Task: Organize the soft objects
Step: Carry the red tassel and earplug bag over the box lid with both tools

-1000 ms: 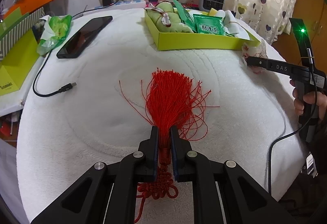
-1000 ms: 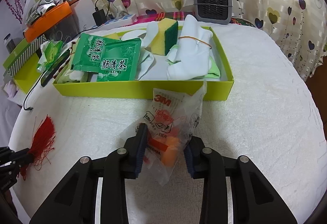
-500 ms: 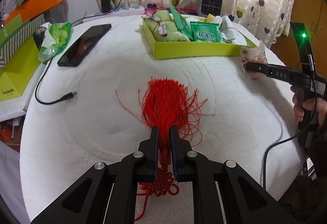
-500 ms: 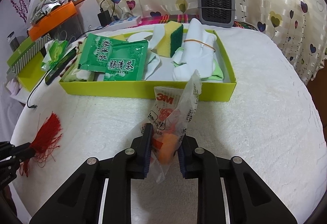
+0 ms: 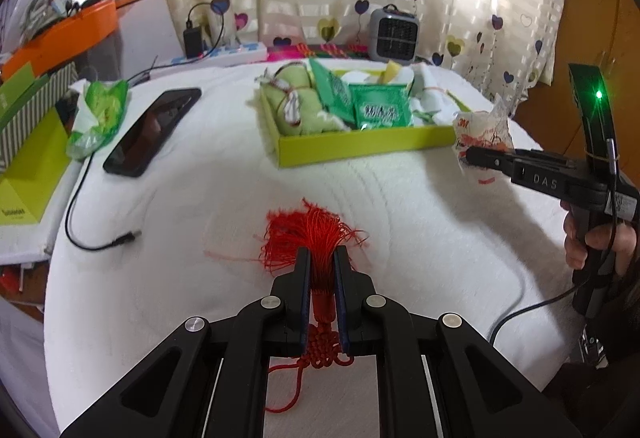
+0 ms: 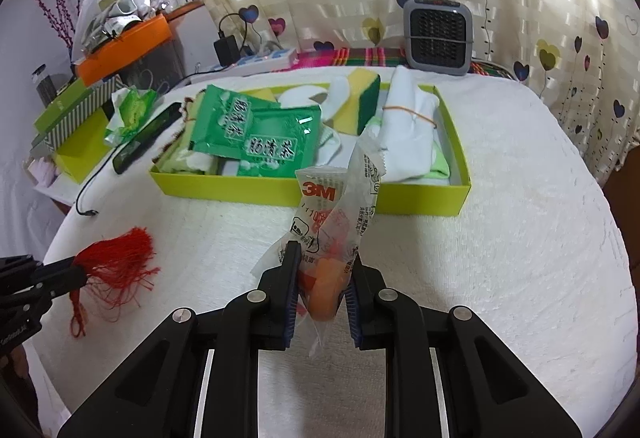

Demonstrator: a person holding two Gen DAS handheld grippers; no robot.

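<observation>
My left gripper [image 5: 321, 258] is shut on a red tassel [image 5: 310, 234] with a knotted cord, held above the white cloth; it also shows in the right wrist view [image 6: 116, 264]. My right gripper [image 6: 322, 258] is shut on a clear 3M earplug packet [image 6: 336, 214] with orange plugs inside, held up in front of the lime-green tray [image 6: 424, 198]. From the left wrist view the packet [image 5: 482, 130] hangs near the tray's right corner [image 5: 360, 146]. The tray holds green tea packets [image 6: 256, 134], a sponge [image 6: 360, 102], rolled white cloths [image 6: 408, 130] and green rolled towels [image 5: 296, 98].
A black phone [image 5: 152, 130], a green tissue pack [image 5: 100, 110] and a loose cable [image 5: 80, 214] lie at the left of the white table. Lime boxes [image 5: 28, 158] and an orange bin [image 5: 60, 34] stand further left. A small grey heater [image 6: 438, 34] stands behind the tray.
Both grippers have lifted their loads off the cloth. The tassel's strands have bunched up. The right gripper closed tighter on the packet and raised it toward the tray.
</observation>
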